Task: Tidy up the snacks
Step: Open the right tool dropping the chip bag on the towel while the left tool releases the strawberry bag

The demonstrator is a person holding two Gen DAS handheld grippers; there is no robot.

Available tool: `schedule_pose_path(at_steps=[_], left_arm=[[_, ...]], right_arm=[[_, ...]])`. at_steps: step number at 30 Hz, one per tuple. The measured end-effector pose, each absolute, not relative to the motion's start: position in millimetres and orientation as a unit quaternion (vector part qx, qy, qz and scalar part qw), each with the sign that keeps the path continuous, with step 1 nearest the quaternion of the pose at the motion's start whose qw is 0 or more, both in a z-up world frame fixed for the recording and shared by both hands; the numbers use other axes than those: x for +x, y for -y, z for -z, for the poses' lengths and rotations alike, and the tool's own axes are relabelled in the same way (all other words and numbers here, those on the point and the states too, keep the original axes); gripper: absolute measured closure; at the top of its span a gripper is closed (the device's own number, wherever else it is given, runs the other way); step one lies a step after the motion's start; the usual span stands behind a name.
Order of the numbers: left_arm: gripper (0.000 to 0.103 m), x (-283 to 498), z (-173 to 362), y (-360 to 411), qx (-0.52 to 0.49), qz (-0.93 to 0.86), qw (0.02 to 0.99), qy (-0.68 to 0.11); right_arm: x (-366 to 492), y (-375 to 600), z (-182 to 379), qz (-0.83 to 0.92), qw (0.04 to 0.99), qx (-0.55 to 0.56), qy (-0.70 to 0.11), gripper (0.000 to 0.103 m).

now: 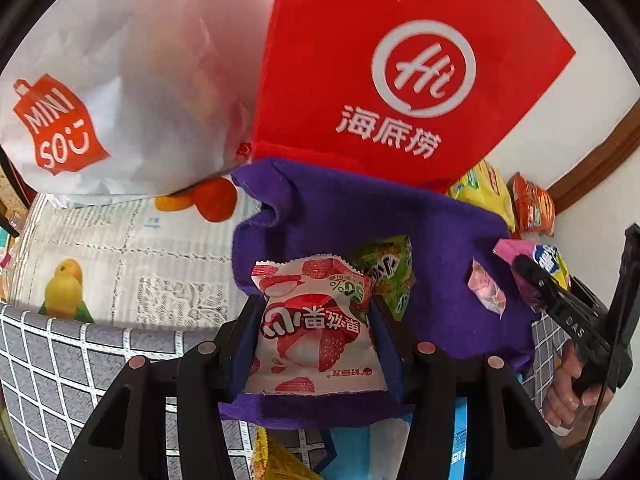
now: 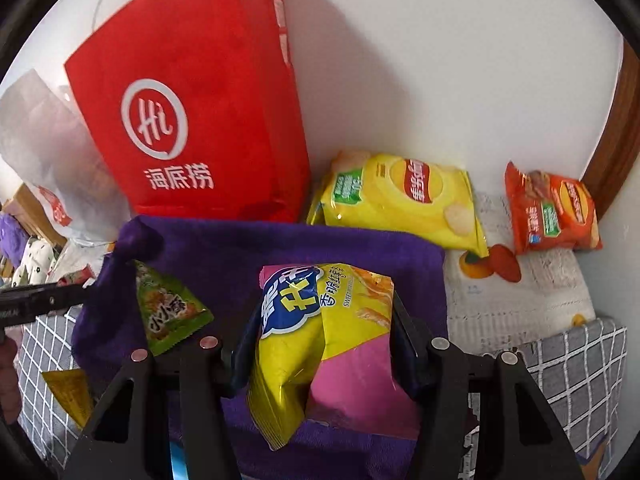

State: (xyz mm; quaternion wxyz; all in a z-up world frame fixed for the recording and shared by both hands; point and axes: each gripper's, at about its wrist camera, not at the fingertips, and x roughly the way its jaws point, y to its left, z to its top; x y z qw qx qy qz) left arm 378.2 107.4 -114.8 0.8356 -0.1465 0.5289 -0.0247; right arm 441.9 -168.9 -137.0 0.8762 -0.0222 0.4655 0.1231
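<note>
My left gripper (image 1: 314,312) is shut on a white and red lychee candy packet (image 1: 316,332), held over a purple cloth bag (image 1: 360,216). A green snack packet (image 1: 390,274) and a small pink packet (image 1: 486,288) lie on the purple bag. My right gripper (image 2: 320,316) is shut on a yellow and pink chip bag (image 2: 320,344), also over the purple bag (image 2: 280,248). The right gripper also shows in the left wrist view (image 1: 532,274), at the right. The green packet (image 2: 168,308) lies to the left of the chip bag.
A red Haidilao bag (image 2: 192,112) stands behind the purple bag against the wall. A white Miniso bag (image 1: 100,100) is to its left. A yellow Lay's bag (image 2: 400,196) and an orange Lay's bag (image 2: 552,208) lie at the back right. A grey checked cloth (image 2: 568,368) covers the near table.
</note>
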Motion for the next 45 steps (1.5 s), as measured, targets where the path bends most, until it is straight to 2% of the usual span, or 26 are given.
schedule_pose_path(at_steps=[21,25,27,39,45], left_arm=[[0.053,385.0,133.2,-83.3,-0.127,0.03,0.818,-0.561],[0.053,387.3,135.8,-81.8,-0.127,0.03,0.816,-0.564],[0.053,388.6,136.9,-81.6,-0.127,0.031,0.814,-0.566],[0.051,391.6,142.8,-83.5,-0.151,0.043,0.803,-0.575],[0.043,386.8,128.9,-89.7,-0.151,0.037,0.803,-0.576]], right_arm=[[448.8,161.0,149.6,-0.133,0.856,-0.031,-0.499,0.042],[443.7,159.3,136.7,-0.136,0.86,-0.026,-0.492,0.039],[440.7,160.9,126.5,-0.138,0.864,-0.018,-0.485,0.031],[414.2,159.4,76.3,-0.167,0.887,0.001,-0.43,0.028],[400.4,144.0,68.5,-0.184,0.889,-0.013,-0.42,0.028]])
